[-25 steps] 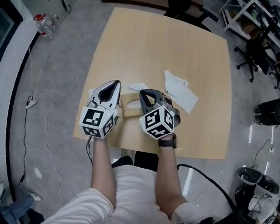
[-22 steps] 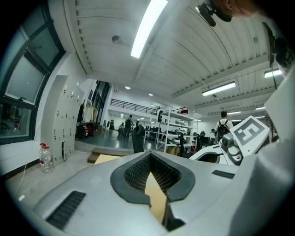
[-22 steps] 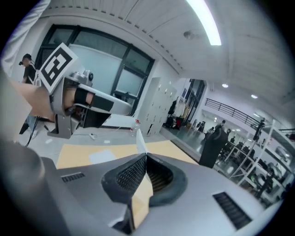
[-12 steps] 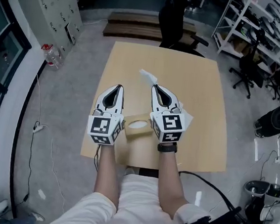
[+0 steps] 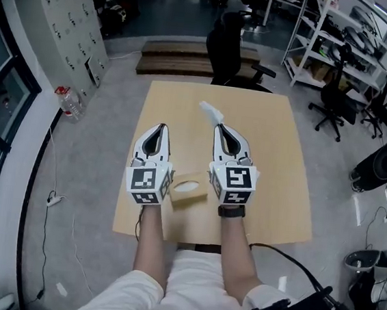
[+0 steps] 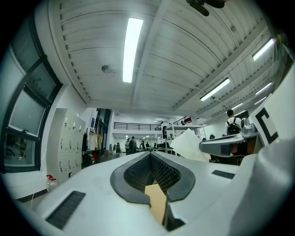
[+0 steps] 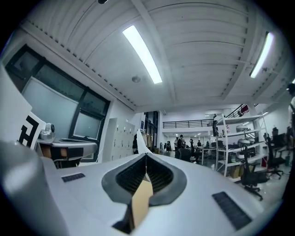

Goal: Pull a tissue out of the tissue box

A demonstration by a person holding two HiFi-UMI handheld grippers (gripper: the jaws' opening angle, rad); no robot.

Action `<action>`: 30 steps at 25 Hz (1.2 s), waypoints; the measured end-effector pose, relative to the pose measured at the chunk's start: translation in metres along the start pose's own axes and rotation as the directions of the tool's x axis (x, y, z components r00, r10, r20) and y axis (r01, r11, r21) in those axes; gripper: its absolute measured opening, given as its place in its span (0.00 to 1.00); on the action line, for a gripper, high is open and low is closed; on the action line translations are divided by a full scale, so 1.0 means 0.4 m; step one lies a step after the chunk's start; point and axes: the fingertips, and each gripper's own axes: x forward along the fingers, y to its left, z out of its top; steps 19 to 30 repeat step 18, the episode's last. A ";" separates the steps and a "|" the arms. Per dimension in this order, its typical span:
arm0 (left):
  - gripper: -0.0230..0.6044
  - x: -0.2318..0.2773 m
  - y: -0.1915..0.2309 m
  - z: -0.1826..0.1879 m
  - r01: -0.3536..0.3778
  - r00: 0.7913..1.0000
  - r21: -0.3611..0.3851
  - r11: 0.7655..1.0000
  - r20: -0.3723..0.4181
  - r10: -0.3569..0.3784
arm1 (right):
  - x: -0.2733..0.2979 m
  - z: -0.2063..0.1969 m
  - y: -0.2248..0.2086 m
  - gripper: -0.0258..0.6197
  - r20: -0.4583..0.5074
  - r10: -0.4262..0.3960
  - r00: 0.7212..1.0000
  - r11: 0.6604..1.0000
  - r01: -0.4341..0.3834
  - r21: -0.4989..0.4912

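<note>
A small cardboard tissue box point(image 5: 188, 189) with an oval opening lies on the wooden table point(image 5: 275, 159) near its front edge, between my two hands. My right gripper point(image 5: 222, 128) is held high and level above the table, shut on a white tissue point(image 5: 209, 109) that sticks out past its tips. In the right gripper view the tissue point(image 7: 138, 142) shows as a thin white sliver above the closed tips point(image 7: 145, 156). My left gripper point(image 5: 160, 125) hangs beside it, to the left of the box, its tips point(image 6: 150, 154) together with nothing in them. The left gripper view shows the tissue point(image 6: 190, 144) at right.
A black office chair point(image 5: 229, 48) stands at the table's far edge, with a low wooden platform point(image 5: 184, 50) behind it. Shelving point(image 5: 329, 41) and more chairs fill the right side. A plastic bottle point(image 5: 67, 100) lies on the floor at left, a black cable point(image 5: 286, 253) at right.
Both grippers have risen from the box and tipped up toward level. The right one drew the tissue up and away from the box. The head view has tilted to show more of the room.
</note>
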 end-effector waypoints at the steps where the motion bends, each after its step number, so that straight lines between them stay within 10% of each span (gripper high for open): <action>1: 0.04 -0.003 -0.005 0.001 -0.001 1.000 -0.006 1.000 0.005 0.002 | -0.009 -0.003 -0.006 0.05 -0.007 -0.004 1.000 1.000 0.004 -0.004; 30: 0.04 -0.045 -0.112 0.038 0.137 0.986 0.020 0.990 0.096 -0.139 | -0.084 -0.033 -0.067 0.05 -0.047 -0.051 0.998 0.999 0.052 0.006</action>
